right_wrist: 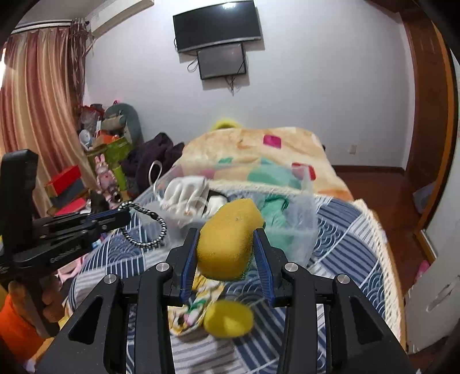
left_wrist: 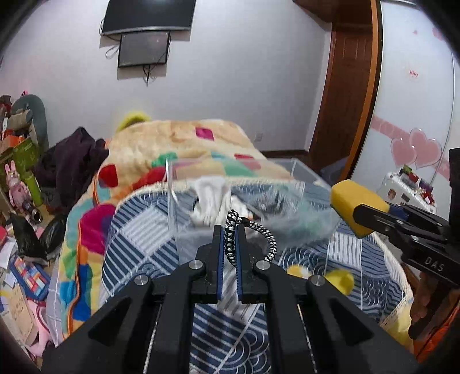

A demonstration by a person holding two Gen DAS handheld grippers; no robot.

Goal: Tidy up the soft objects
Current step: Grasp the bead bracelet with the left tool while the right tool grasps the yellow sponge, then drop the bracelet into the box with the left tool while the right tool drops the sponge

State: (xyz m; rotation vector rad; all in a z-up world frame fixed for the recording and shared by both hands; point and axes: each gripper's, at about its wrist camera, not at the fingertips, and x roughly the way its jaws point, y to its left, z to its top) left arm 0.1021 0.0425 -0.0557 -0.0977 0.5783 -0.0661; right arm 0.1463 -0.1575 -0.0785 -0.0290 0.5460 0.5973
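Jaws clamped: left gripper (left_wrist: 229,230) pinches a limp braided cord (left_wrist: 266,240); right gripper (right_wrist: 227,244) squeezes the light, springy sponge (right_wrist: 227,240) mid-body, with the clear bin (right_wrist: 299,227), probably the target, at twelve o'clock.

Setting: home bedroom. Bed (right_wrist: 345,230) with blue patterned quilt and, at the far end, a fleece blanket (right_wrist: 258,149) with coloured squares. Wall-mounted TV (right_wrist: 217,26) on the far white wall. Striped curtains (right_wrist: 37,100) at left. Wooden door (left_wrist: 348,86) at right. Boxes and plush toys (right_wrist: 106,149) piled far left.
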